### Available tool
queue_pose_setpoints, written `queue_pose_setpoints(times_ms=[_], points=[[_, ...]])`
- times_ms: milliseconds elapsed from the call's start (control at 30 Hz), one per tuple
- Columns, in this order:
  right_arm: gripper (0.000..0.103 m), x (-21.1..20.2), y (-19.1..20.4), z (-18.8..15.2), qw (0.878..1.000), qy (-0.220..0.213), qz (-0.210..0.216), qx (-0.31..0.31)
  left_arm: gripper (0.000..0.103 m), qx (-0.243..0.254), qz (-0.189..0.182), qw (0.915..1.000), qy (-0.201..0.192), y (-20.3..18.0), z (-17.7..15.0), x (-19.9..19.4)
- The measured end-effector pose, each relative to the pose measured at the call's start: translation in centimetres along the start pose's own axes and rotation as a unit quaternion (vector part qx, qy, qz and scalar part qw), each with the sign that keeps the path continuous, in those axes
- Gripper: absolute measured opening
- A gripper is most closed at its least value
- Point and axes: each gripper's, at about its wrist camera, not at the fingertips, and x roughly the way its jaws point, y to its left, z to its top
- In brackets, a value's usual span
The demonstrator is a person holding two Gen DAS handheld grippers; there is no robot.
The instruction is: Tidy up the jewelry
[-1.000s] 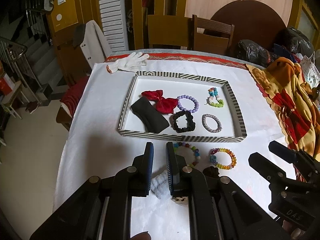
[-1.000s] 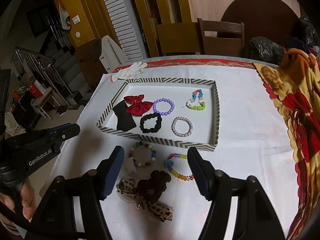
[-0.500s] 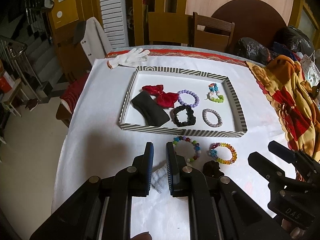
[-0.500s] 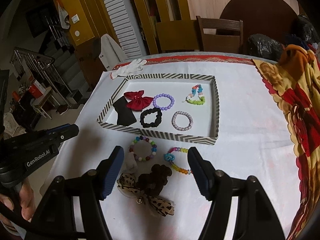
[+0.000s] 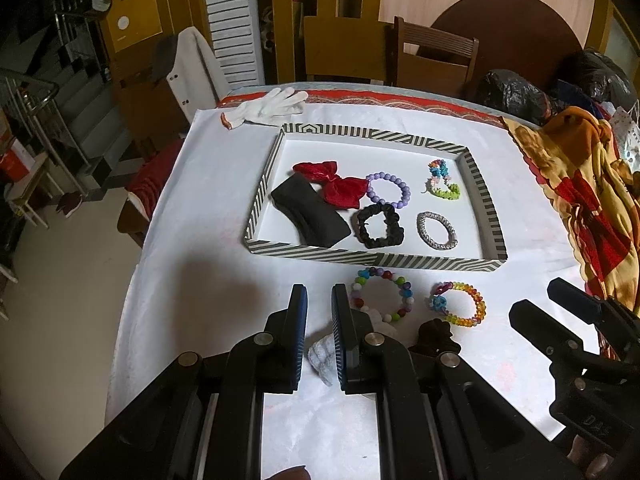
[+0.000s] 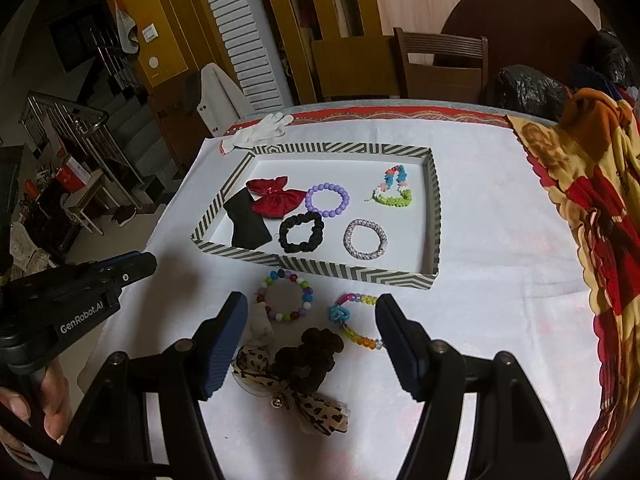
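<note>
Right gripper (image 6: 308,344) hangs with fingers wide apart and nothing gripped. Between them lie the brown scrunchie (image 6: 316,354) and the leopard-print bow (image 6: 294,394); the yellow-orange bead bracelet (image 6: 354,322) sits just inside the right finger, and the multicolour bead bracelet (image 6: 285,296) lies just beyond the left fingertip. Left gripper (image 5: 319,316) is at its tightest and holds nothing; a small white fabric piece (image 5: 322,356) lies under its tips.

Step in hand looks like picking one loose piece for the striped tray (image 6: 435,216), just beyond the fingertips. To do it well: centre on one item only, probably the scrunchie, come down so the pads straddle its bulk, and keep clear of the bow touching it, so both don't lift together. Drop it in the bare far part of the tray.

Hard to tell: the scrunchie overlaps the bow, possibly tangled. In the left wrist view, its own fingers hide most of the scrunchie and the bow entirely. The white piece's identity is unclear.
</note>
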Motion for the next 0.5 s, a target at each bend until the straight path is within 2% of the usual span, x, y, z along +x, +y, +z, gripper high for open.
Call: queue_pose_setpoints(times_ms=[500], points=[[0.070,0.32,-0.27,0.01,1.000,0.003,-0.001,0.003,0.000,0.005,-0.001,1.0000,0.005,-0.22,-0.21,0.21]])
